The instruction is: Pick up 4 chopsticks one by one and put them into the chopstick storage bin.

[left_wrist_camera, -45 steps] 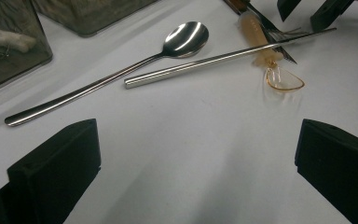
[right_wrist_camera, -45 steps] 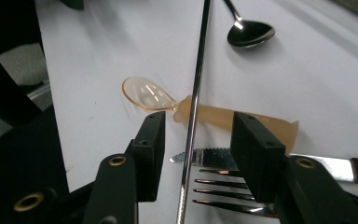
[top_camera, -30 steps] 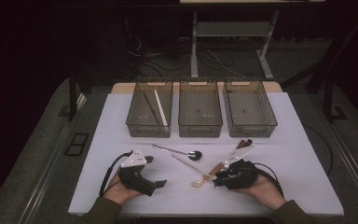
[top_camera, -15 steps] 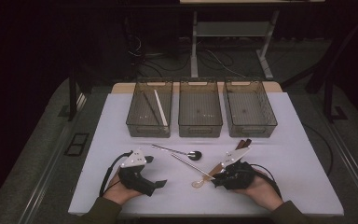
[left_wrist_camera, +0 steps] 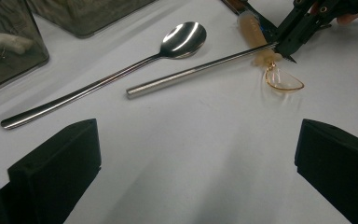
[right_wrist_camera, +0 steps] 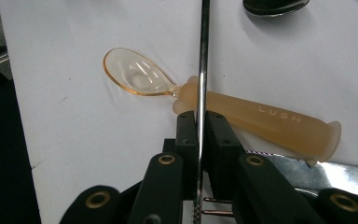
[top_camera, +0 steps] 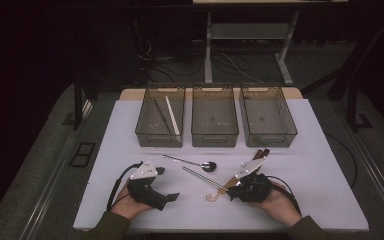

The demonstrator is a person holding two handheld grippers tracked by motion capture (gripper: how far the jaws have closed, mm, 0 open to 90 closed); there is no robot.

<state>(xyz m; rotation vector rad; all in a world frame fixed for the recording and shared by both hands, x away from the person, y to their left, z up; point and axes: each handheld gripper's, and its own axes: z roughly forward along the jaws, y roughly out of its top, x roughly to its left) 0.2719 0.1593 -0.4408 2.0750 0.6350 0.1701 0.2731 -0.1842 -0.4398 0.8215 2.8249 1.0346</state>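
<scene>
Chopstick: single metal stick, clamped at one end between the jaws of the right gripper; also seen in the left gripper view.
Long axis: runs straight out from the right gripper along its jaw line; in the high view it points up and left across the worktop, free end toward the metal spoon.
Crossing: stick passes over the neck of the amber plastic spoon, where bowl meets handle; whether it touches there, cannot tell.
Right gripper state: jaws closed tight on the stick, no gap visible.
Left gripper: jaws wide apart, nothing between them, resting low at the near left of the worktop.
Nearer hand: right, already holding; left is well apart from the stick.
Knife: blade lies just beside the right gripper, under the amber handle's end.
Bins: three clear bins in a row at the far edge; left bin holds a pale stick, and the other two look empty.
Surface: white, flat, matte.
Room: dark surroundings, cables and desk legs beyond the worktop.
</scene>
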